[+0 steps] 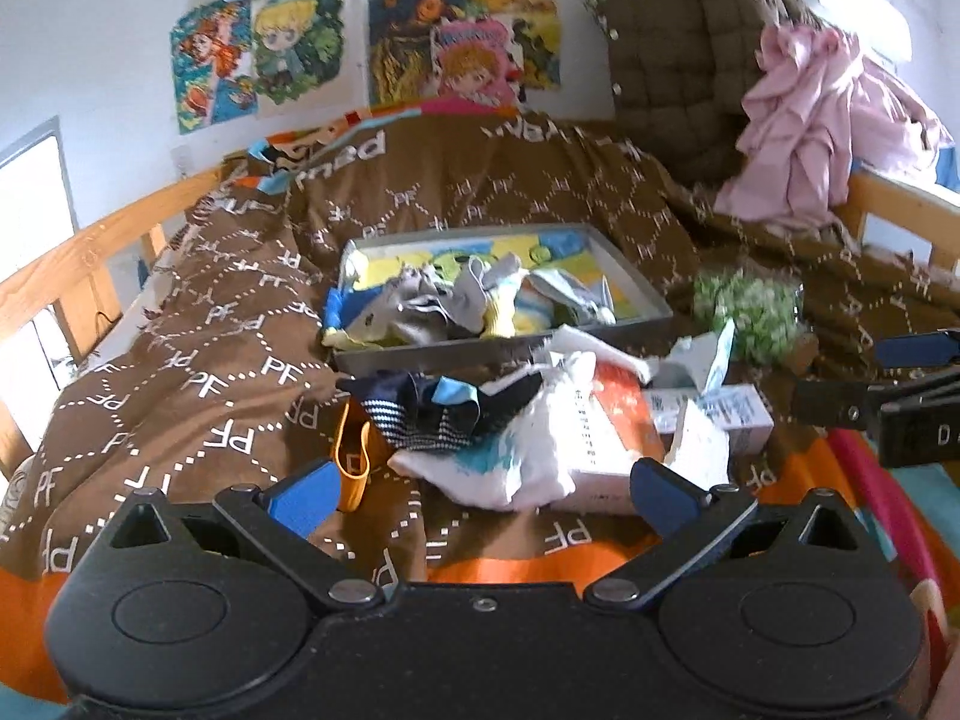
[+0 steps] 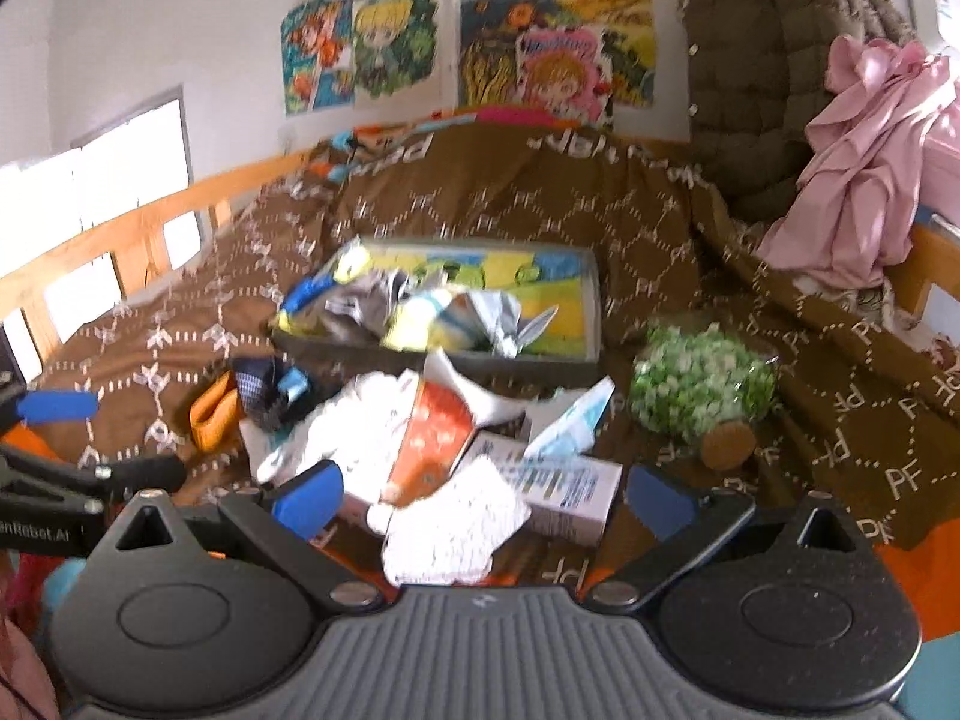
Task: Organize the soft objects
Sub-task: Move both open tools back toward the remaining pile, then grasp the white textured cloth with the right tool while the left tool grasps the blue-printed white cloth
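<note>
A grey tray (image 1: pixel 645 294) lies on the brown bedspread and holds several socks (image 1: pixel 456 300). In front of it lie a navy striped sock (image 1: pixel 420 414), an orange band (image 1: pixel 351 468), white cloth (image 1: pixel 528 456) and small boxes (image 1: pixel 732 414). My left gripper (image 1: pixel 483 498) is open and empty, just before the white cloth. My right gripper (image 2: pixel 483 501) is open and empty over the white cloth (image 2: pixel 450 516) and a box (image 2: pixel 570 492). The tray (image 2: pixel 591 300) shows in the right wrist view too. Each gripper shows at the edge of the other's view.
A green-and-white plush (image 2: pixel 696 384) lies right of the pile. A pink garment (image 1: pixel 822 120) and a brown quilted jacket (image 1: pixel 690 60) hang over the wooden bed rail (image 1: pixel 888 204) at the right. A wooden rail (image 1: pixel 90 246) runs along the left.
</note>
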A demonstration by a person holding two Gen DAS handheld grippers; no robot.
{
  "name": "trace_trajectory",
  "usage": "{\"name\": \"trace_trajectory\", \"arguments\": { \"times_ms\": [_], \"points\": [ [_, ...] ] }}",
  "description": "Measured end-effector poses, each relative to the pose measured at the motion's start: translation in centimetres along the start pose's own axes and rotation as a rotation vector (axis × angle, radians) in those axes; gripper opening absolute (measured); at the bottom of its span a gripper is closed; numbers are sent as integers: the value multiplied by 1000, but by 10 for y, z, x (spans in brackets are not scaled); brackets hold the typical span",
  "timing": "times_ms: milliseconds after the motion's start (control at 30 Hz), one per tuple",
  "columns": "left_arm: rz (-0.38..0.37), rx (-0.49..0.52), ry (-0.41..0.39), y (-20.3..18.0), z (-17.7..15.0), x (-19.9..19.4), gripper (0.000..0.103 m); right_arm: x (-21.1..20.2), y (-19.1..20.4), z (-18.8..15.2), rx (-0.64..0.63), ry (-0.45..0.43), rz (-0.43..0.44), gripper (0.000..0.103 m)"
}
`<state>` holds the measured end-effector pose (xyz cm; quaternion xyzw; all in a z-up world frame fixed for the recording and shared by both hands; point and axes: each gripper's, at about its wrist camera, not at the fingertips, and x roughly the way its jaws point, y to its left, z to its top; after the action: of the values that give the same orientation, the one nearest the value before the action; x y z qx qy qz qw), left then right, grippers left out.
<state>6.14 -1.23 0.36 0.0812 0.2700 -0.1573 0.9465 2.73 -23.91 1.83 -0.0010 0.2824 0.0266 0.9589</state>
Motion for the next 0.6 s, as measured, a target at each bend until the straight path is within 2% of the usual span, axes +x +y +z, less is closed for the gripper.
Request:
{"name": "trace_trajectory", "arguments": {
  "times_ms": [267, 600],
  "points": [
    [-49, 83, 58, 8, 1, 29, 102, 20, 7, -4, -33, 96, 28, 103],
    [-84, 129, 84, 5, -2, 62, 102, 54, 7, -8, -7, 229, 62, 103]
  ]
}}
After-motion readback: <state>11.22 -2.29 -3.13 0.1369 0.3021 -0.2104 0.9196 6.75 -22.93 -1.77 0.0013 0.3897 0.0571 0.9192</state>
